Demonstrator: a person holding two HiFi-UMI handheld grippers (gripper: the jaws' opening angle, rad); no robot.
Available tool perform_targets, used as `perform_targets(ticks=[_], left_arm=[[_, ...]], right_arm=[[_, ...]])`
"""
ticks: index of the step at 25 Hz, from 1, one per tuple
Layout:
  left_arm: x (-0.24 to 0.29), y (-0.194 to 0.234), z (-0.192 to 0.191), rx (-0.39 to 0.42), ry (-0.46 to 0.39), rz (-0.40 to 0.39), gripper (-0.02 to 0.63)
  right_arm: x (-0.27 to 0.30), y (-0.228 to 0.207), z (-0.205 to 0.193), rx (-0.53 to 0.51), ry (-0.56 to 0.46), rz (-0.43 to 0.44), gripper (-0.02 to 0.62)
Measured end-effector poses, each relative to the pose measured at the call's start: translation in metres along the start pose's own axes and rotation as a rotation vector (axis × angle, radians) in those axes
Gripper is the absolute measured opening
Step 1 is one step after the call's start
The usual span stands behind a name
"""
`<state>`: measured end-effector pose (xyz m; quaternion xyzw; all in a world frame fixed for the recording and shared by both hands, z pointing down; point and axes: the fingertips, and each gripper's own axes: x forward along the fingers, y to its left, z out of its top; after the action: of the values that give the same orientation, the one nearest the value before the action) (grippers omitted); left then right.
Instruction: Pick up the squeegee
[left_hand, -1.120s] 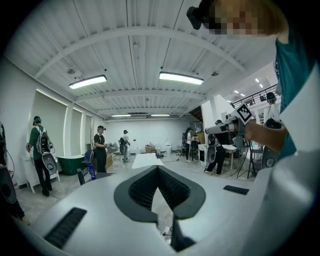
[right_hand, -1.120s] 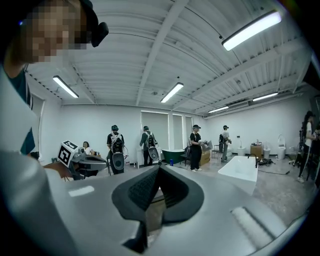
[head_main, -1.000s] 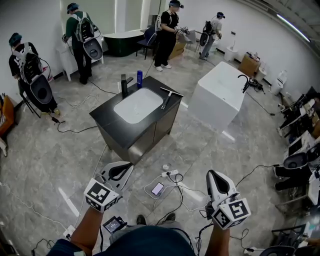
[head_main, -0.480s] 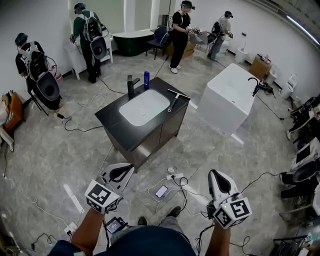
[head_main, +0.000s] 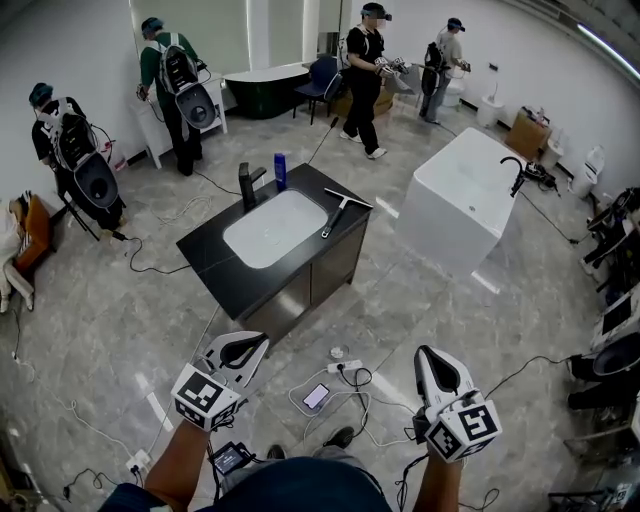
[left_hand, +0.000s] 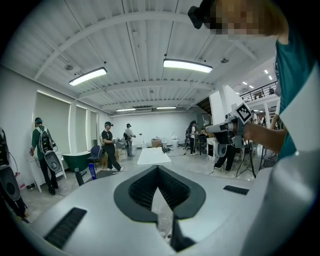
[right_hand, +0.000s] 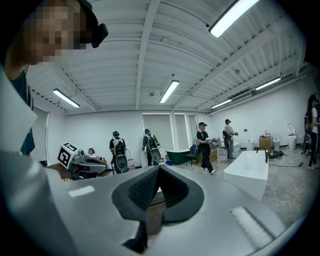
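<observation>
Left gripper (left_hand: 158, 167) and right gripper (right_hand: 159, 168) — jaws closed, empty; only head view shows squeegee (head_main: 337, 207) on vanity (head_main: 212, 256).

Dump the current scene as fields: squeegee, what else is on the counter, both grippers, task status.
target: squeegee, lying flat on the black counter, right of the white basin
also on counter: black faucet and blue bottle, at the far side of the basin
left gripper: shut, empty
right gripper: shut, empty
between grippers and vanity: floor with cables and a phone
nearby: white bathtub, right of the vanity
task status: squeegee not yet touched
</observation>
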<state>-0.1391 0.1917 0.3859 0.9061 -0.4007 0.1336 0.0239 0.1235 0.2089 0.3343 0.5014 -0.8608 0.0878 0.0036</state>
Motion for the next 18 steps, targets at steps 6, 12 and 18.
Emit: perform_targets(ticks=[6,12,18], left_arm=[[0.053,-0.002,0.021,0.014,0.018,0.035,0.006],[0.09,-0.016,0.038,0.038,0.034,0.056,0.006],[0.117,-0.006,0.046,0.049,0.027,0.056,0.006]], right_arm=[[0.023,-0.057,0.009,0.019,-0.015,0.047,0.009],[0.031,-0.098,0.012,0.039,-0.026,0.083,0.009],[0.045,-0.118,0.013,0.041,-0.022,0.084,0.009]])
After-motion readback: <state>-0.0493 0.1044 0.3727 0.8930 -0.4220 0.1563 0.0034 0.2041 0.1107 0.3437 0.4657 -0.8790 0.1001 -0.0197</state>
